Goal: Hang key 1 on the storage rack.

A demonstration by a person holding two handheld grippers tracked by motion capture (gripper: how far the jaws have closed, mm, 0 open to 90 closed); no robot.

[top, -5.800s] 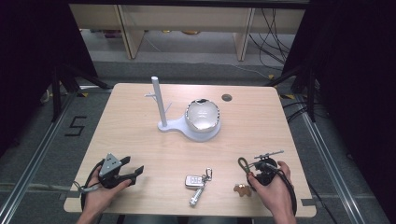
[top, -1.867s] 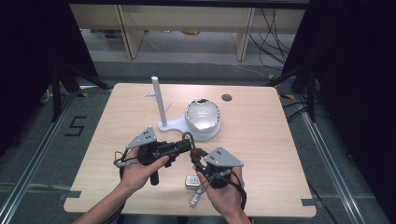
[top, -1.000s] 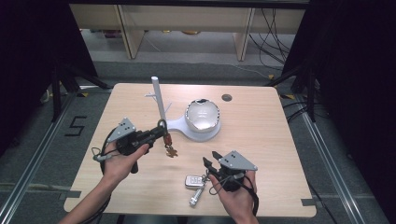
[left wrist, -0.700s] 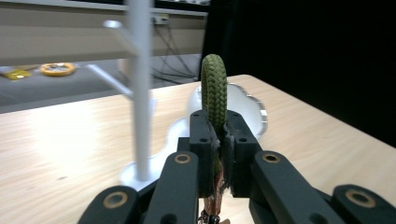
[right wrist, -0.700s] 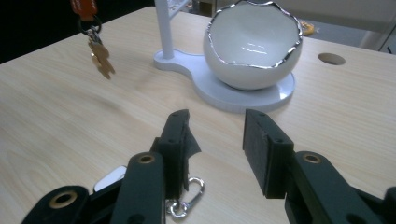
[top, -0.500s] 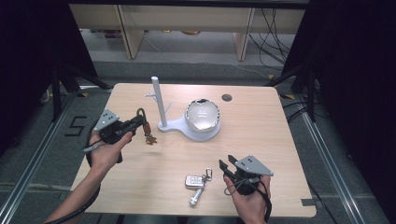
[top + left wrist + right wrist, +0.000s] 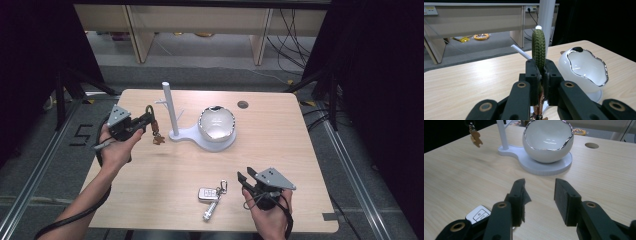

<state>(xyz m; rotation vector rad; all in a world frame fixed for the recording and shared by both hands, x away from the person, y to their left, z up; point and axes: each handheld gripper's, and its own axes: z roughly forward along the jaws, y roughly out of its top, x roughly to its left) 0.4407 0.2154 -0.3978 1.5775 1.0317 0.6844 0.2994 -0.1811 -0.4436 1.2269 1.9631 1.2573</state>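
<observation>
Progress looks partial: left tongs [image 7: 146, 118] clamp the green braided keychain [image 7: 538, 47] aloft beside the white stand [image 7: 168, 107], not yet hung, while right tongs [image 7: 539, 192] gape empty near the car key [image 7: 206, 193] on the surface [image 7: 280, 145].

Green braided loop [image 7: 538, 47]: lower part hidden between the fingers [image 7: 532, 75] of the left gripper [image 7: 539, 75]; its brown charm cut off by the bottom edge in the left gripper view.
White post [image 7: 546, 15]: top cut off there.
Car key fob [image 7: 477, 215]: partly hidden behind the right gripper [image 7: 539, 195], near the desk's [image 7: 454, 175] front edge; button markings too small to read.
</observation>
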